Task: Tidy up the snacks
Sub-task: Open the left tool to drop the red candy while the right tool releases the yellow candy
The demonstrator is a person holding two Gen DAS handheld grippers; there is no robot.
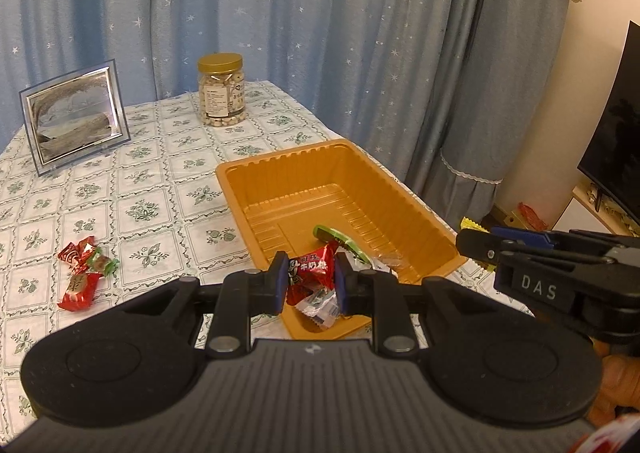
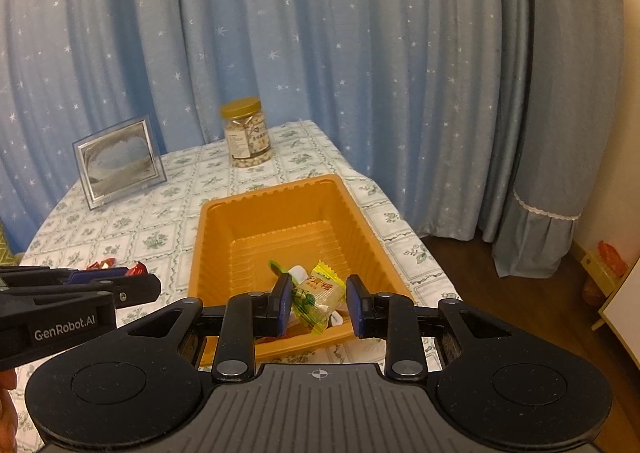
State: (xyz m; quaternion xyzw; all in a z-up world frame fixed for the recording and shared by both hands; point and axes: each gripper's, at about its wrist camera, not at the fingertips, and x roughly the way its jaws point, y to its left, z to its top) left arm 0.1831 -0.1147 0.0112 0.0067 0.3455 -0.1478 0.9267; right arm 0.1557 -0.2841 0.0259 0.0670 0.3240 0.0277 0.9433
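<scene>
An orange plastic tray (image 1: pixel 404 209) (image 2: pixel 372 237) lies on the patterned tablecloth. My left gripper (image 1: pixel 308 279) is over its near end, shut on a red candy packet (image 1: pixel 310 273). A green wrapper (image 1: pixel 340 239) and clear wrappers lie in the tray. My right gripper (image 2: pixel 318 303) is open over the tray's near end; a yellow-green candy packet (image 2: pixel 320 293) sits between its fingers, touching only the left pad, so I cannot tell if it is falling or resting. Several red and green candies (image 1: pixel 86 273) lie on the table left of the tray.
A gold-lidded jar of snacks (image 1: pixel 221 91) (image 2: pixel 246 133) and a picture frame (image 1: pixel 74 117) (image 2: pixel 118 161) stand at the back of the table. Blue star curtains hang behind. The table edge runs just right of the tray; a TV (image 1: pixel 616 129) stands at right.
</scene>
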